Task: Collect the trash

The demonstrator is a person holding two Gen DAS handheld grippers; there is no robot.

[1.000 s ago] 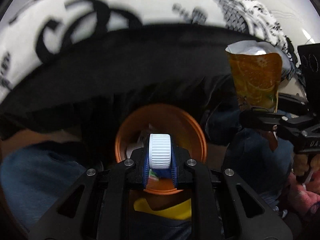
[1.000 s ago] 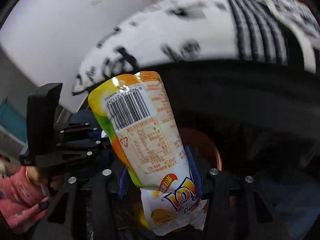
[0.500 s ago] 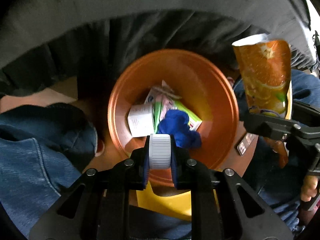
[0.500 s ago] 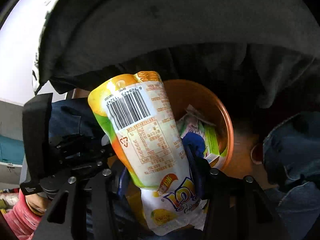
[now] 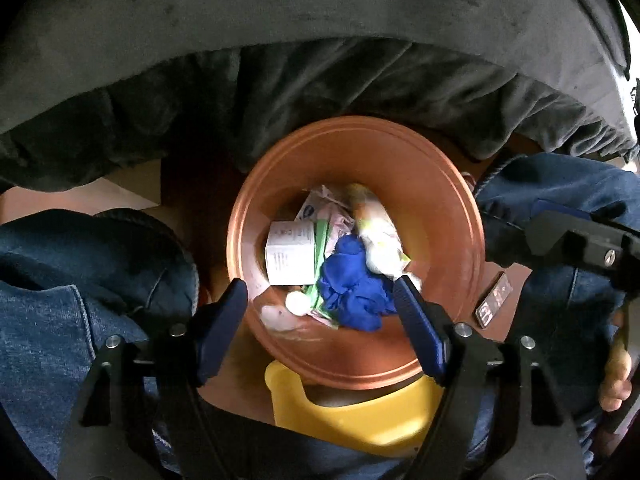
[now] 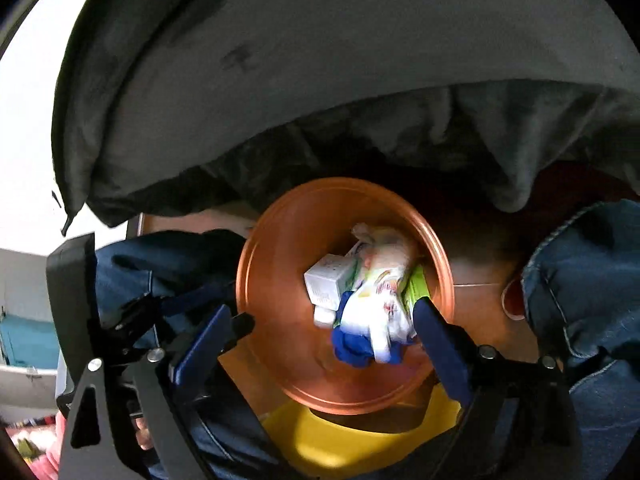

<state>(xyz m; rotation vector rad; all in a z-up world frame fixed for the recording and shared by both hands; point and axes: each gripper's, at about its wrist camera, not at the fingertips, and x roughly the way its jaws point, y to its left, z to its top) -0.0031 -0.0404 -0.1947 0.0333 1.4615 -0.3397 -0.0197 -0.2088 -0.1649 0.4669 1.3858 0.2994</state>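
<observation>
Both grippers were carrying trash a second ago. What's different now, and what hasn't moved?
Both have let go. The left gripper has just opened; its white cap now lies in the orange bin. The right gripper has just opened too, and its juice pouch, blurred, has dropped onto the trash. Both came down closer over the bin. The white box and blue glove stayed put.

The right claw is seen with jaws just spread, nothing between them, above the orange bin, where the juice pouch, white box and blue glove lie.
</observation>
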